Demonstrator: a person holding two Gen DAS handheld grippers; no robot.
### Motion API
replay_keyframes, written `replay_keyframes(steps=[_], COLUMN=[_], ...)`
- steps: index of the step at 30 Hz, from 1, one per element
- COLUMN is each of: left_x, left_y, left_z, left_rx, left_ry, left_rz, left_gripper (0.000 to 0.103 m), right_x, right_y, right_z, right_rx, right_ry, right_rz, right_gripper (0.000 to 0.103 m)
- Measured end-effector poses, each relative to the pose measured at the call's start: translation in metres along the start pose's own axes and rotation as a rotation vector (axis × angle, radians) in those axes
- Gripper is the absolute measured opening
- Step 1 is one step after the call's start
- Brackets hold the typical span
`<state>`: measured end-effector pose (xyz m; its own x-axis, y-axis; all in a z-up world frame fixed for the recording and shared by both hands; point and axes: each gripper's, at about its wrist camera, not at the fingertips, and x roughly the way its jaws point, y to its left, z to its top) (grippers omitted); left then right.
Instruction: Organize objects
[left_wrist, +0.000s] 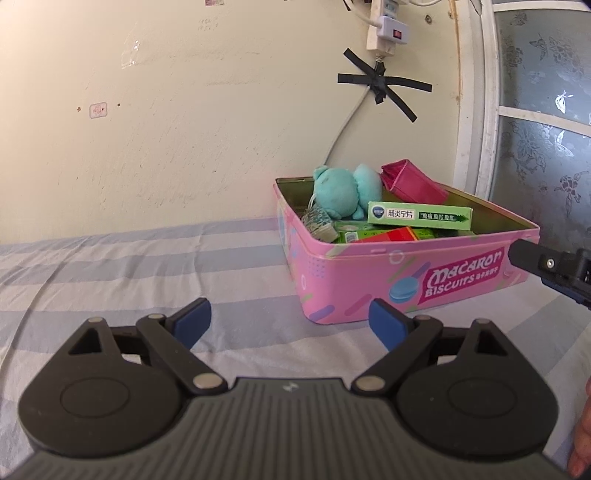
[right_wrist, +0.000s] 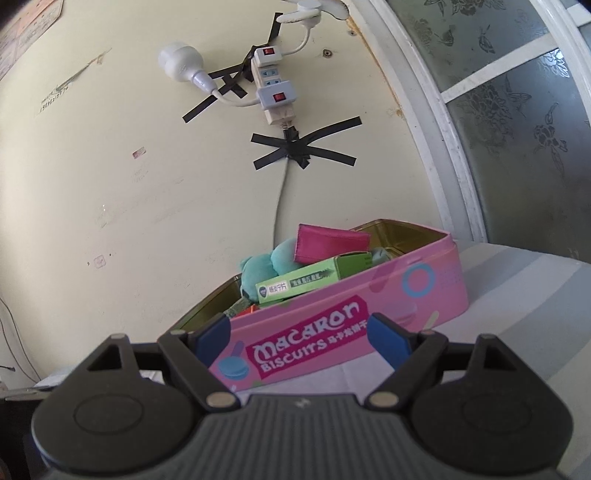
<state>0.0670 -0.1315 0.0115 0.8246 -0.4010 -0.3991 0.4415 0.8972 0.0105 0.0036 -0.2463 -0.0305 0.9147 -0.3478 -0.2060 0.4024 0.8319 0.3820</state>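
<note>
A pink "Macaron Biscuits" tin (left_wrist: 369, 273) (right_wrist: 424, 288) stands with no lid on a striped bedsheet (left_wrist: 147, 273). Inside it lie a teal plush toy (left_wrist: 336, 192) (right_wrist: 258, 273), a green medicine box (left_wrist: 421, 216) (right_wrist: 299, 284), a magenta pouch (left_wrist: 410, 181) (right_wrist: 328, 243) and a red box (left_wrist: 388, 234). My left gripper (left_wrist: 290, 317) is open and empty over the sheet, short of the tin's near left corner. My right gripper (right_wrist: 299, 332) is open just in front of the tin's long lettered side, touching nothing. One of its black fingers (left_wrist: 535, 258) shows at the tin's right end.
A cream wall rises right behind the tin, with a taped power strip (left_wrist: 384, 26) (right_wrist: 273, 85) and its cable hanging down. A white-framed frosted window (left_wrist: 535, 110) (right_wrist: 517, 110) stands to the right. A person's hand (left_wrist: 581, 443) shows at the lower right edge.
</note>
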Motion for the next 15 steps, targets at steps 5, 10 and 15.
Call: replay_keyframes(steps=[5, 10, 15], left_x=[-0.0003, -0.0007, -0.0001], left_y=[0.0007, 0.0004, -0.0005], left_z=[0.0002, 0.0005, 0.0007], left_rx=[-0.004, -0.011, -0.007], left_ry=[0.001, -0.003, -0.006], left_rz=[-0.002, 0.001, 0.001], left_gripper=[0.095, 0.099, 0.099], right_x=[-0.0006, -0.0010, -0.0010], right_y=[-0.0017, -0.0014, -0.0022], right_z=[-0.0001, -0.0002, -0.0001], right_rx=[0.013, 0.013, 0.013], right_ry=[-0.003, -0.003, -0.004], right_rz=[0.001, 0.000, 0.002], right_gripper=[0.085, 0.086, 0.086])
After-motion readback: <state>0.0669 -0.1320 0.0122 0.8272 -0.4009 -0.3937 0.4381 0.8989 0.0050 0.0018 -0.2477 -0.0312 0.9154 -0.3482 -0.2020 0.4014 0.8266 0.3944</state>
